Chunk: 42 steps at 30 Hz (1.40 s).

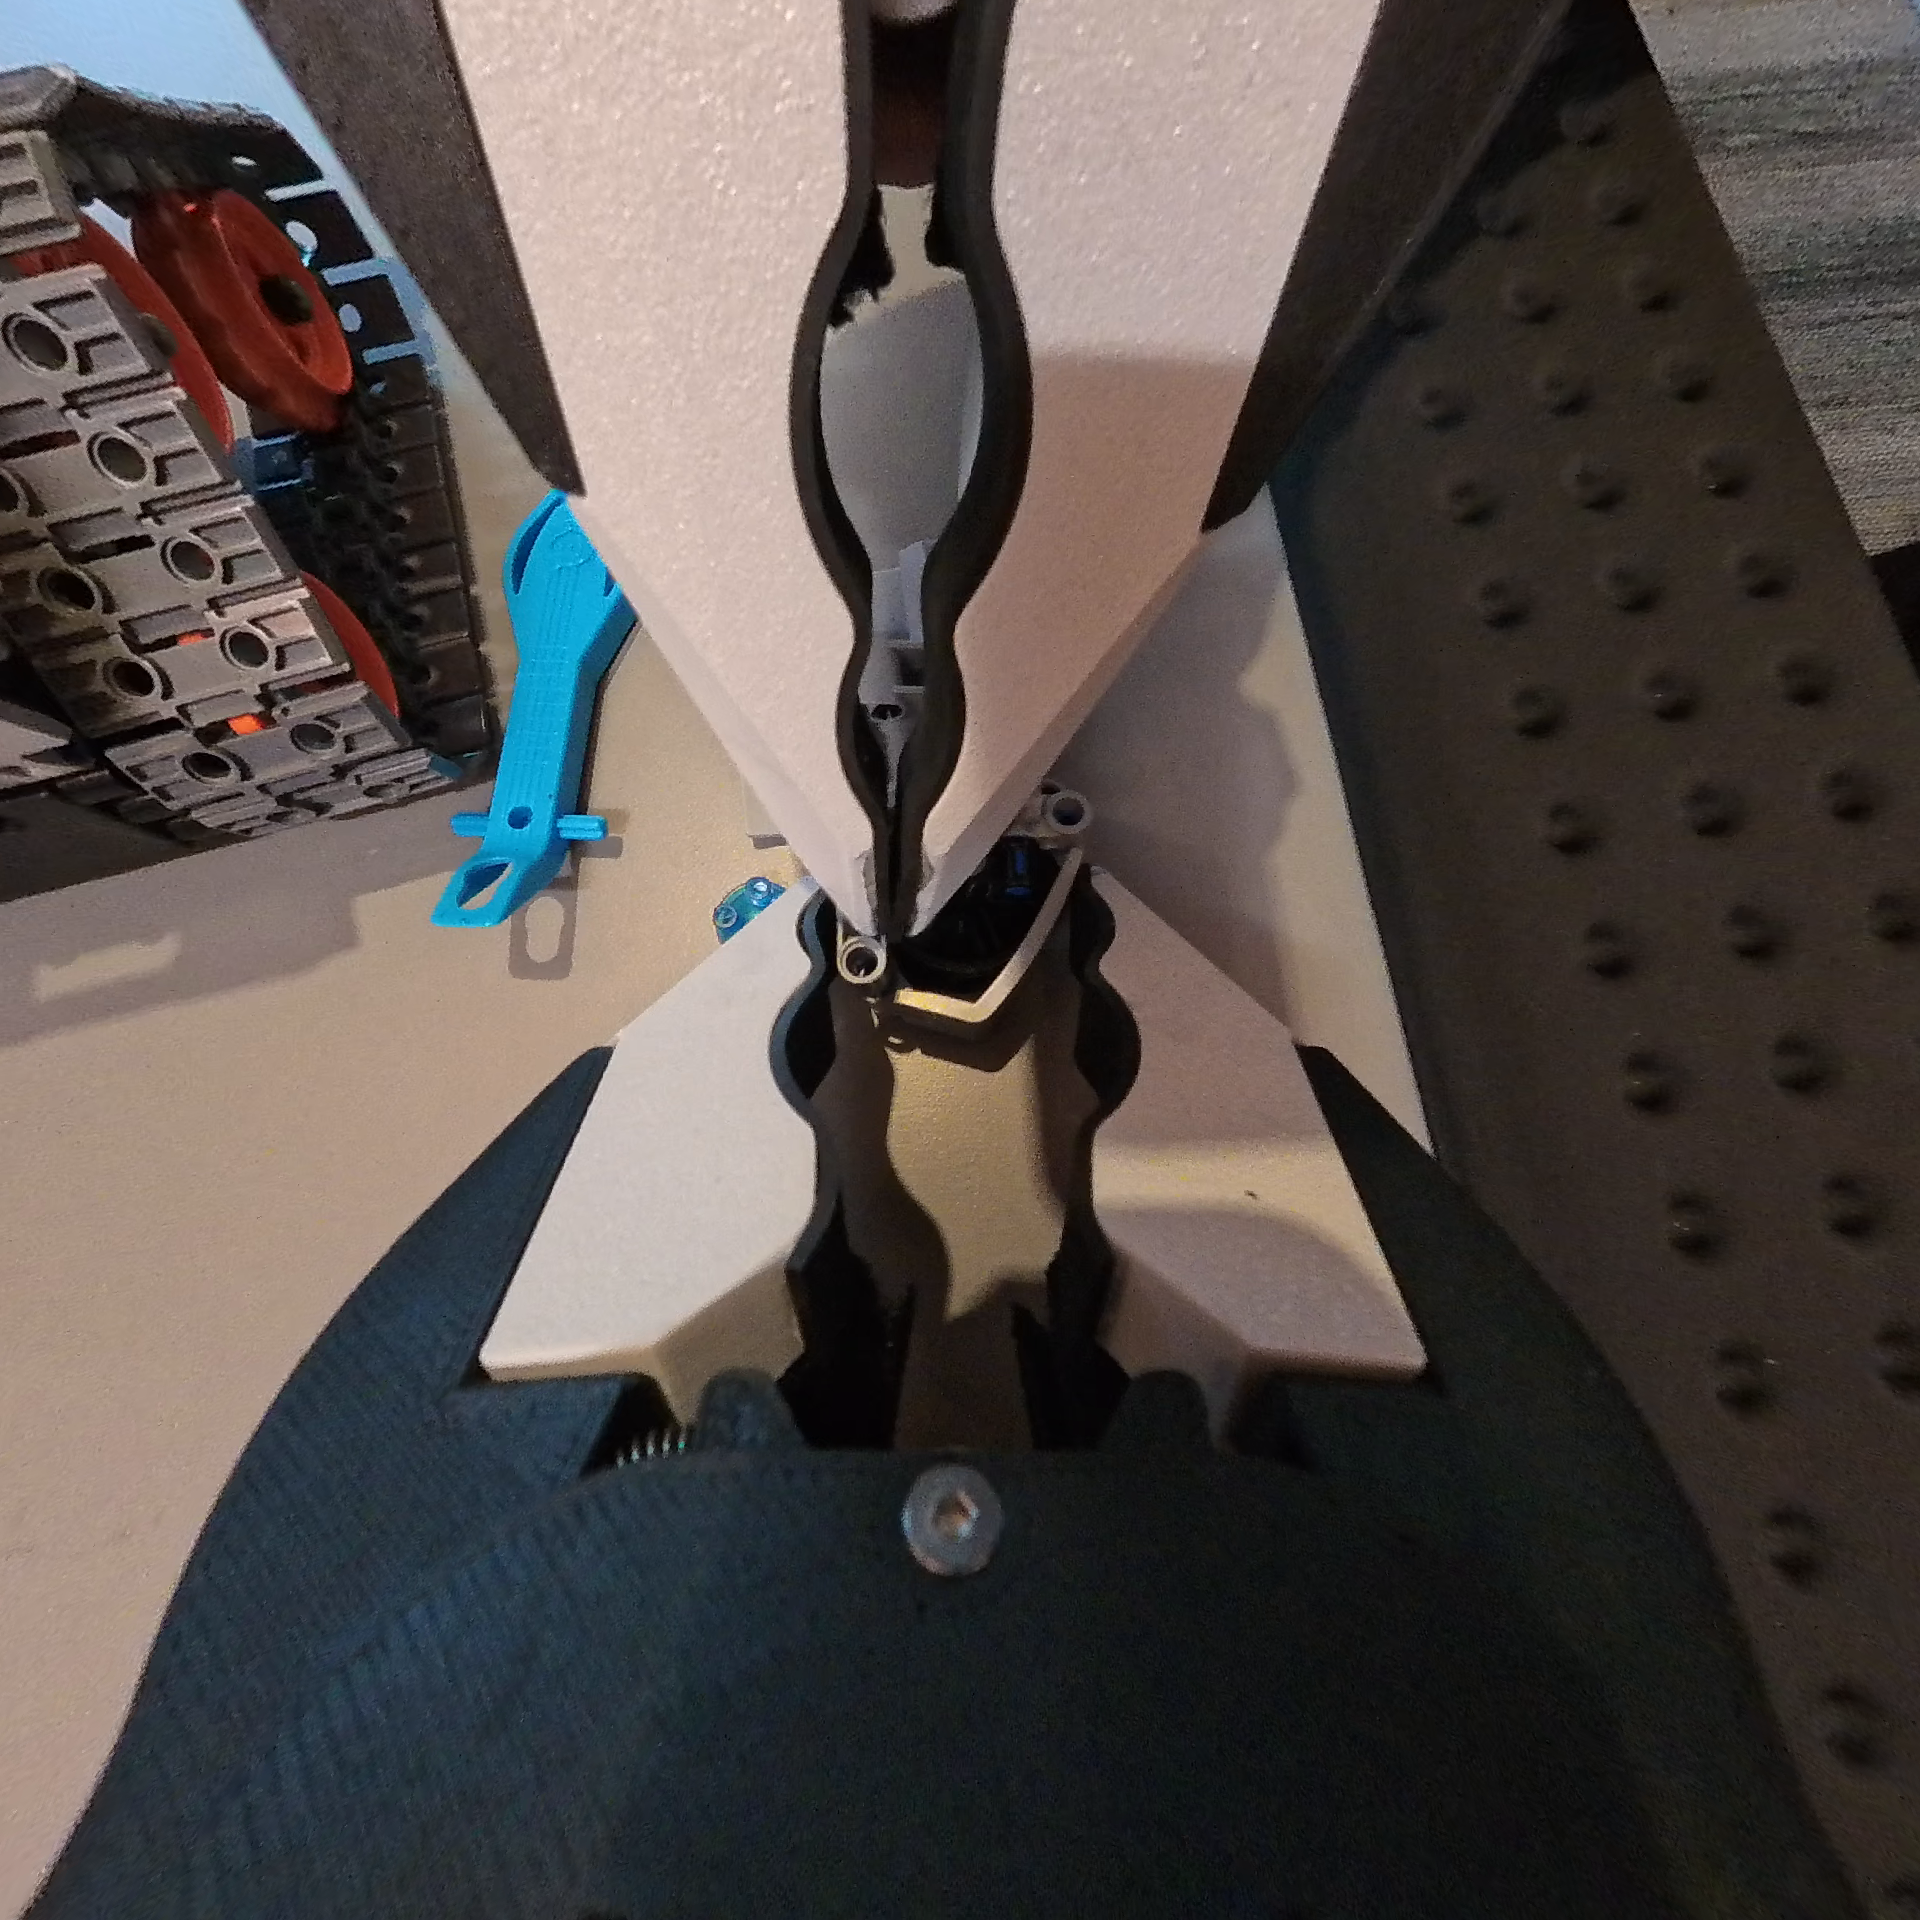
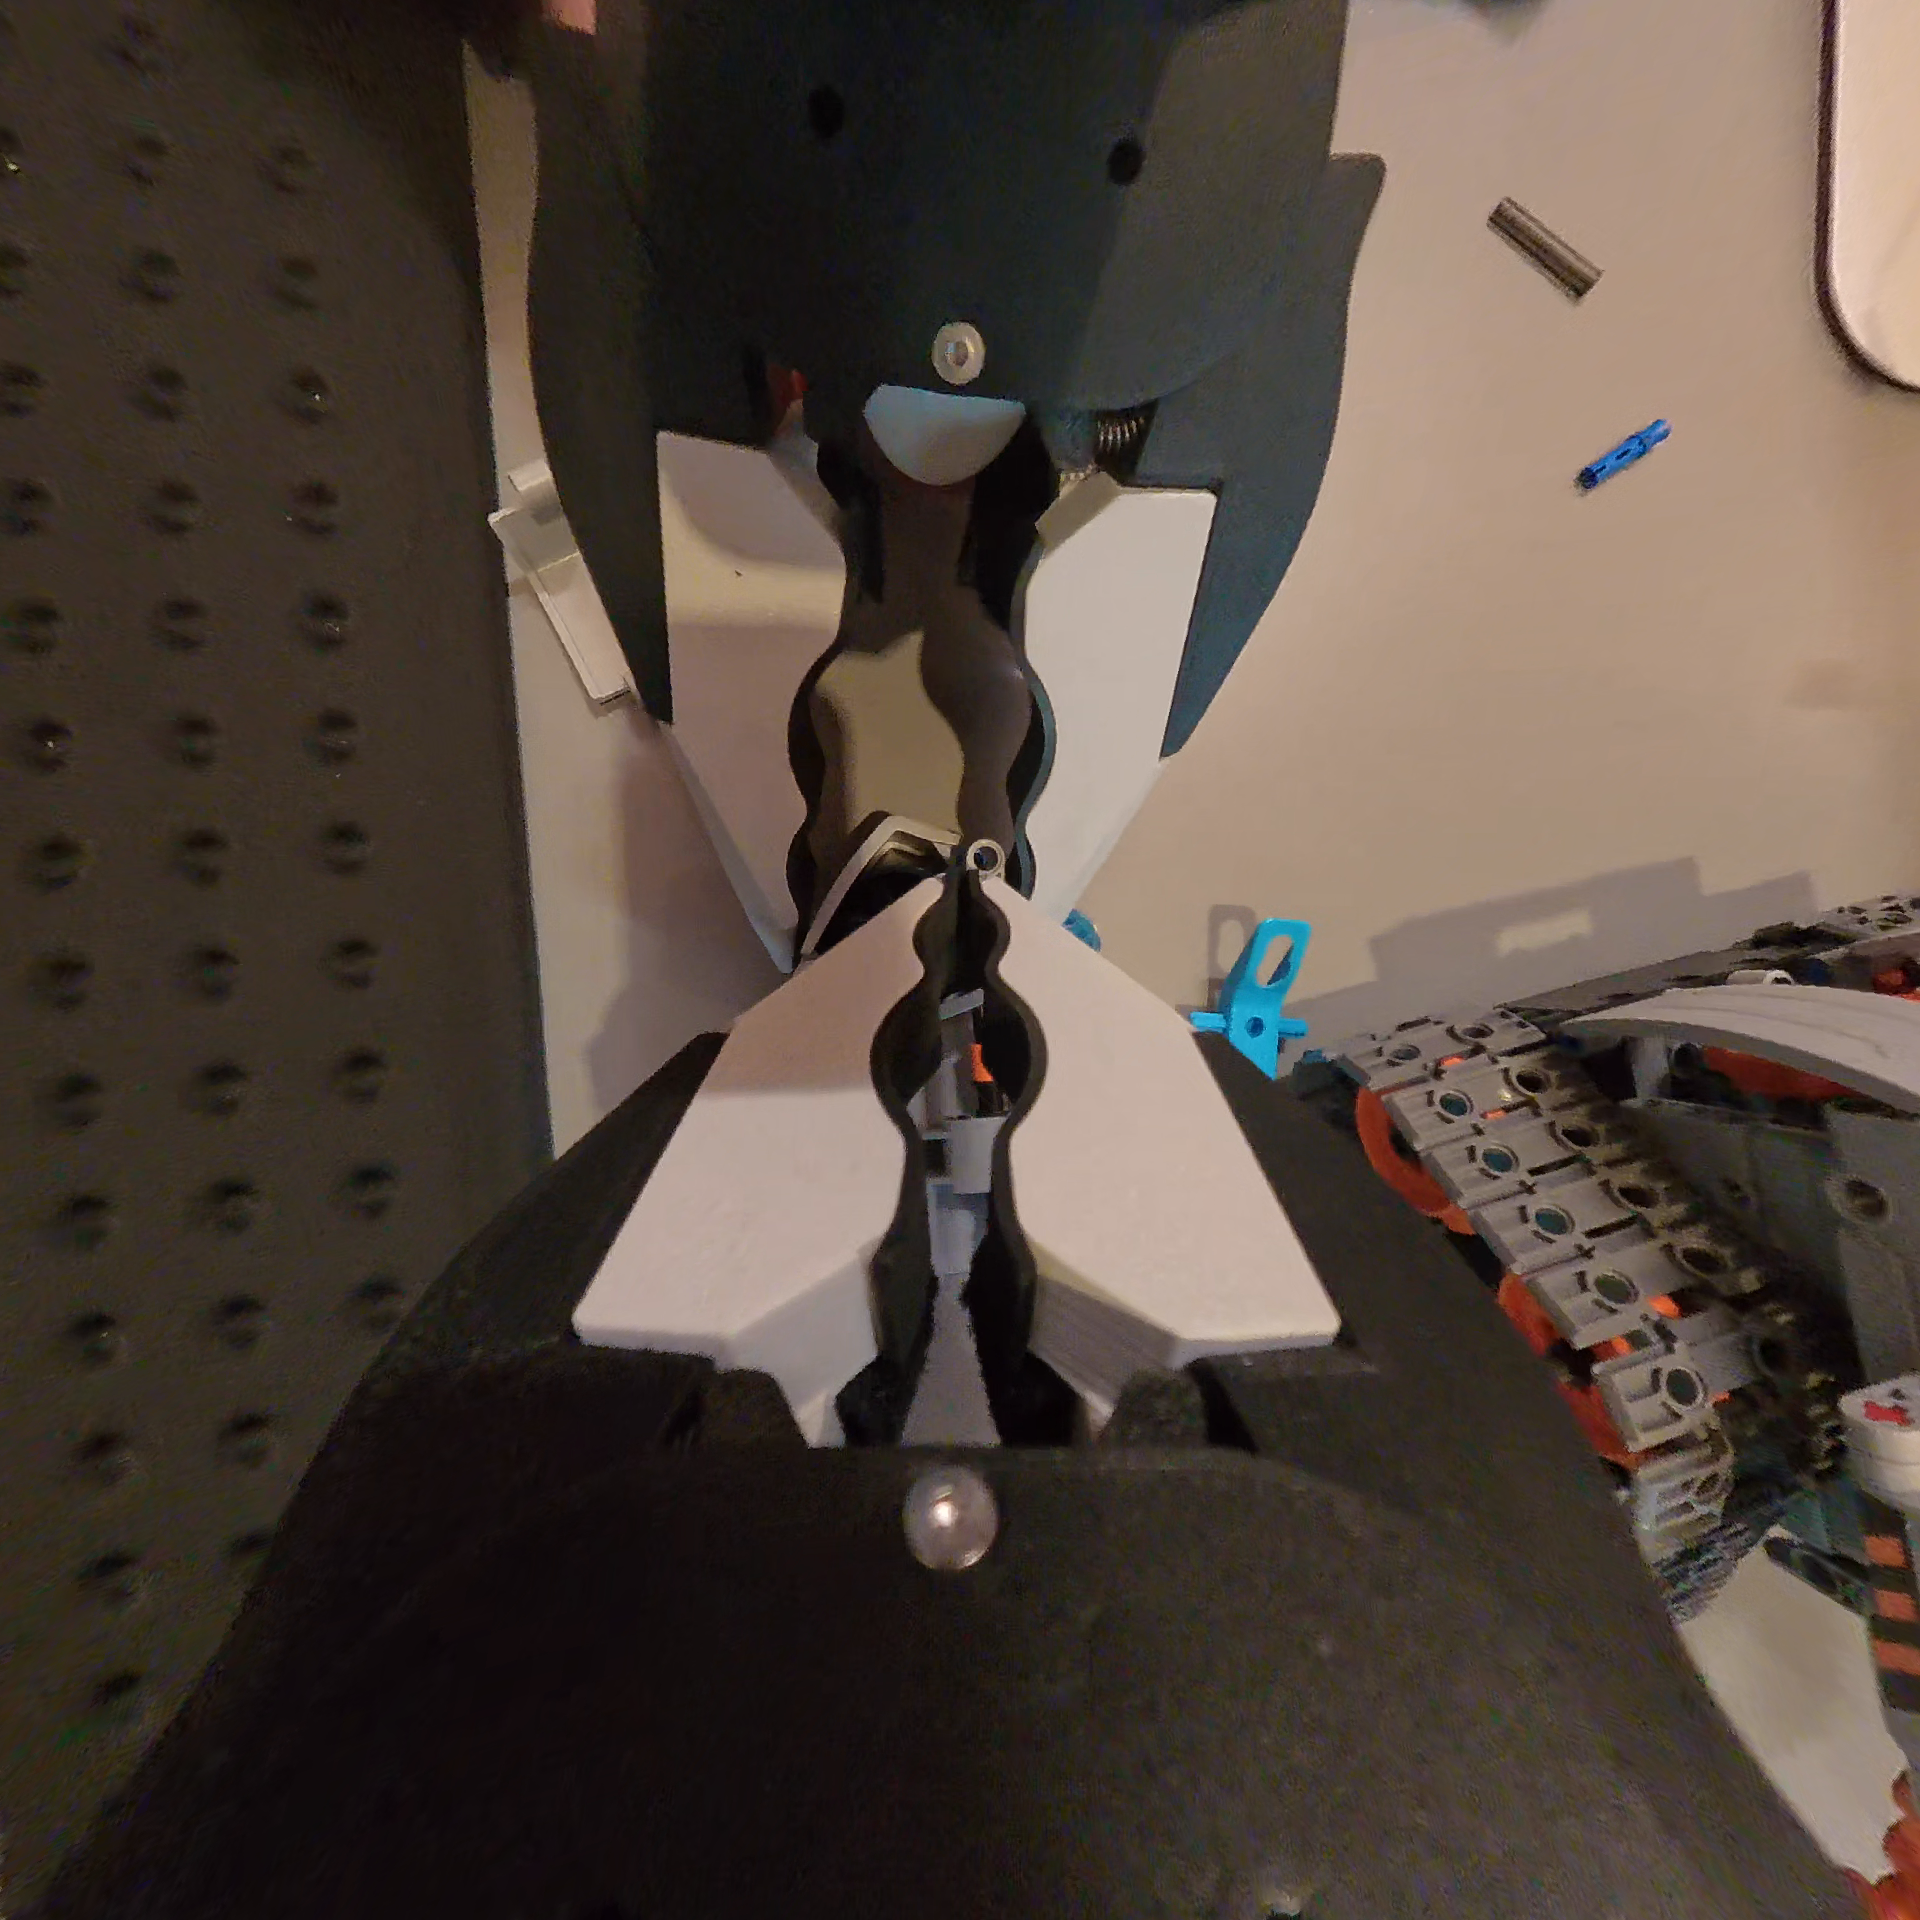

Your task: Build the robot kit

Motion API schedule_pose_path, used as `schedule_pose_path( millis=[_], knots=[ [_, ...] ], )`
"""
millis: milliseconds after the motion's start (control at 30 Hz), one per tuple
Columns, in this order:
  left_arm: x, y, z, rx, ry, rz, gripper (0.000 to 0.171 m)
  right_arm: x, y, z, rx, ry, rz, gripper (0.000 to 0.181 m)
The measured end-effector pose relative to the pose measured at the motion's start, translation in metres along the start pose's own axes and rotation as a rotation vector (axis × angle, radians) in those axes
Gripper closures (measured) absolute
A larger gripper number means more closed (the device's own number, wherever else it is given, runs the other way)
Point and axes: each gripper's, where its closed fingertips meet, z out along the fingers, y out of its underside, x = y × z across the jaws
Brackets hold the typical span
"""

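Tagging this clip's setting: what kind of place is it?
Probably a hobby or lab tabletop for building-toy assembly: a tracked model with orange wheels, a blue plastic tool, loose pins on a beige surface, beside a black dimpled mat.

Beige table (image 2: 1558,727) carries a tracked toy vehicle (image 2: 1621,1195) with a blue plastic tool (image 1: 540,707) just beside it — a dark rod (image 2: 1545,249) and small blue pin (image 2: 1621,454) well apart, a dimpled black mat (image 2: 208,727) alongside.
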Motion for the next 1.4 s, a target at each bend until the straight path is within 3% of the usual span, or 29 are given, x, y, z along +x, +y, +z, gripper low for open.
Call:
schedule_pose_path(
  millis=[300,367,533,933,1100,1400],
  knots=[
    [-0.0033,0.0055,-0.0055,-0.012,-0.029,-0.025,0.124,-0.0002,0.0005,-0.0004,0.022,-0.018,0.032,0.181],
    [-0.0001,0.0058,-0.0080,-0.002,-0.011,-0.037,0.134,-0.0005,0.0002,-0.0005,0.032,0.001,0.019,0.181],
    [-0.0013,0.0049,-0.0051,-0.008,-0.028,-0.022,0.135,-0.0003,0.0021,-0.0017,0.039,-0.025,0.041,0.181],
    [-0.0019,0.0025,-0.0028,-0.007,-0.038,-0.001,0.136,-0.0012,0.0046,-0.0021,-0.070,-0.139,0.046,0.181],
    [-0.0006,0.0015,-0.0013,-0.005,-0.027,0.003,0.136,0.0004,-0.0004,-0.0019,-0.017,-0.119,0.050,0.181],
    [-0.0007,0.0012,-0.0010,-0.004,-0.023,-0.003,0.135,0.0000,0.0025,-0.0009,-0.044,-0.087,0.027,0.181]
  ],
)
